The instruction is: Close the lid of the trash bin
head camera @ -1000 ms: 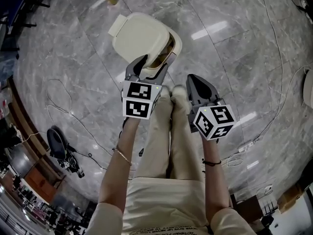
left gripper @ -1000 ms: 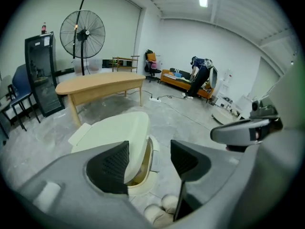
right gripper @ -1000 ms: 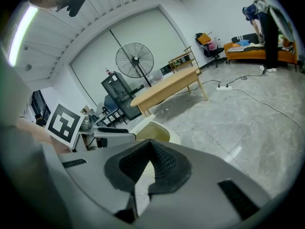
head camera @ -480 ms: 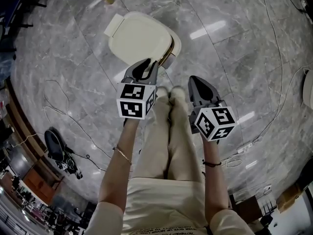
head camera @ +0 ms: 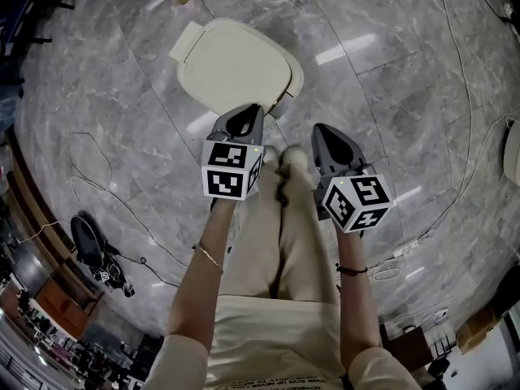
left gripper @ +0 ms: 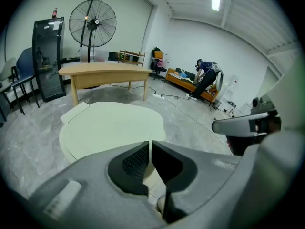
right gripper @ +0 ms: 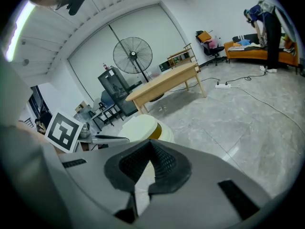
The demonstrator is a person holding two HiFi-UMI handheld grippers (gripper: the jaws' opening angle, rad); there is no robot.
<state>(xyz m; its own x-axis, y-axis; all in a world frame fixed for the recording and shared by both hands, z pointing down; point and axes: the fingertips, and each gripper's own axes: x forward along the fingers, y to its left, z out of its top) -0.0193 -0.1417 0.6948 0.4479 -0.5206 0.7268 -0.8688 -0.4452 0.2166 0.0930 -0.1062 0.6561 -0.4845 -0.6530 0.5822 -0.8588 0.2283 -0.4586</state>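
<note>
Since a second ago: left gripper (head camera: 246, 112) jaws gone from wide apart to shut, nothing between; lid (head camera: 236, 63) down from tilted to flat on bin (head camera: 291, 89). Right gripper (head camera: 327, 131) jaws also together, empty.

Both grippers side by side above shoes (head camera: 286, 154). Left tips over bin's near edge in head view; contact not clear. Right tips off to the side, apart from bin.

Lid: pale cream, smooth, rounded oblong, small tab (head camera: 188, 41) at far end. Long axis from tab toward shoes, slanting down-right in head view. Brownish strip (right gripper: 155, 130) under near edge in right gripper view; fully seated or not, cannot tell.

Grey marble floor (head camera: 390, 71) open all round bin. Dark bundle (head camera: 93, 246) far left, well apart. Table (left gripper: 105, 71) beyond bin's far end.
</note>
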